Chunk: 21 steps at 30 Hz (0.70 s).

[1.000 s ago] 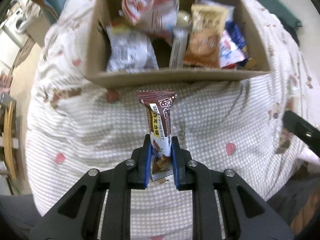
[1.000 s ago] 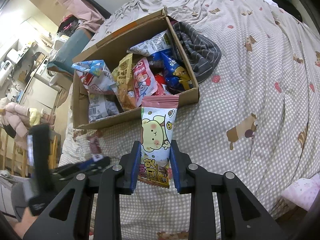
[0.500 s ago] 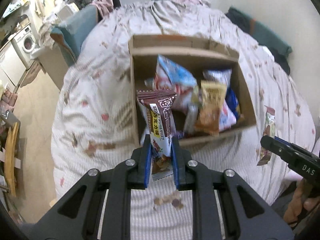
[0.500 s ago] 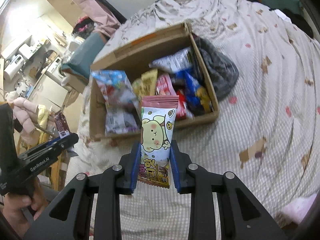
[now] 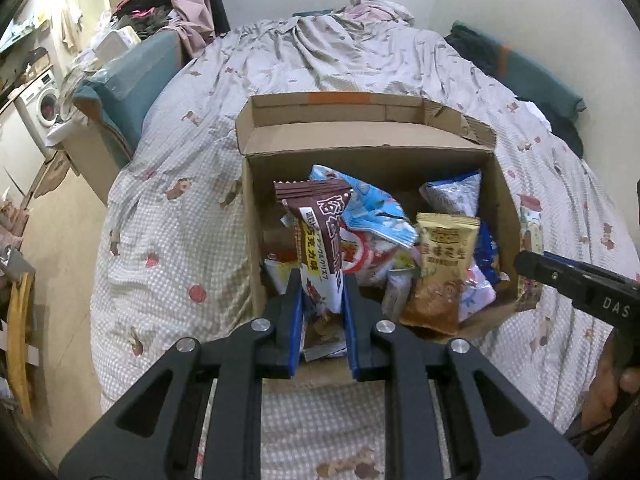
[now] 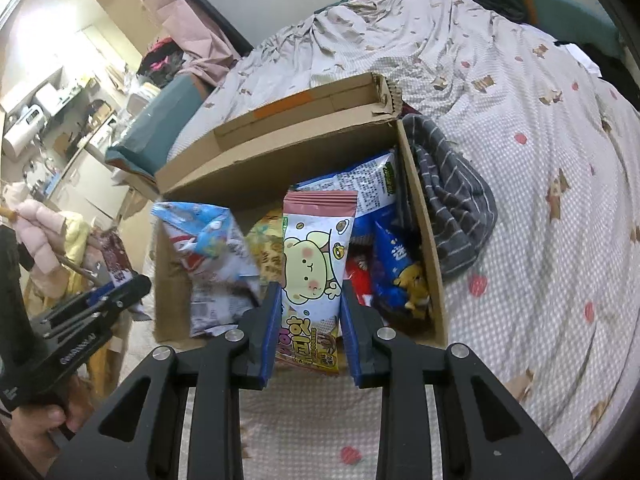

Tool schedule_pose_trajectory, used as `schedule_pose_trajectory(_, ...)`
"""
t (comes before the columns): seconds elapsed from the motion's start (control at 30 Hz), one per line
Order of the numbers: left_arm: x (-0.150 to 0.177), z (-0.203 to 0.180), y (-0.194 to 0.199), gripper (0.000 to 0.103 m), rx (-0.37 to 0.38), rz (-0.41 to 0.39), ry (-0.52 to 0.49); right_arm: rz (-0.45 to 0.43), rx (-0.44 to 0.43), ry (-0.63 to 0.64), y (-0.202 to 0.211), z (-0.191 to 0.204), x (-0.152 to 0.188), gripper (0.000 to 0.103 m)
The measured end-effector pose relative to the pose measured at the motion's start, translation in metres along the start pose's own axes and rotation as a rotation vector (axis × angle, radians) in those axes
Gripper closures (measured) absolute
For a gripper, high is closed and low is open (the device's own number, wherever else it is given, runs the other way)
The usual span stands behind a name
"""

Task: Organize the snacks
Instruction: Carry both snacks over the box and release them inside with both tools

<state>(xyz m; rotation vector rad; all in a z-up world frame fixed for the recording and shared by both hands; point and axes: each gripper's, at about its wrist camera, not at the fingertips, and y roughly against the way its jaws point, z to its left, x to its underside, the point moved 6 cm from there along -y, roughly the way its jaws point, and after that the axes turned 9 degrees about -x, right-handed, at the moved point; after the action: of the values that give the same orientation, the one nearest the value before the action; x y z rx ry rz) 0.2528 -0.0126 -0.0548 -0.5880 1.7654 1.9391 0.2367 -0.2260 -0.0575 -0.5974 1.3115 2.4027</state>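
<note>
both grippers pulled back from box (image 5: 500,184) | left gripper (image 5: 322,312) clamps brown bar (image 5: 320,240), right gripper (image 6: 309,320) clamps bear pack (image 6: 314,260), both held before box | box part-filled, two packs left to drop in

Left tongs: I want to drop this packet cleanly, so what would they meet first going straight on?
Probably the snacks piled in the cardboard box. The left tongs, shut on the brown snack packet, point at the red-and-white bag just beyond it; depth is hard to judge.

One cardboard box (image 5: 256,208), two gripped snack packets (image 5: 320,240) (image 6: 316,256).
</note>
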Motion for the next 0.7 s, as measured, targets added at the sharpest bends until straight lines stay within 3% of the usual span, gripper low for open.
schedule_pose_trajectory(0.4, 0.000, 0.001, -0.018, 0.088, -0.010, 0.011, 0.058, 0.004, 0.006, -0.034, -0.010, -0.009, 0.001, 0.073)
schedule_pose_trajectory(0.7, -0.001, 0.004, -0.017, 0.087, -0.023, 0.003, 0.070, 0.013, -0.036, -0.090, -0.018, -0.016, 0.001, 0.072)
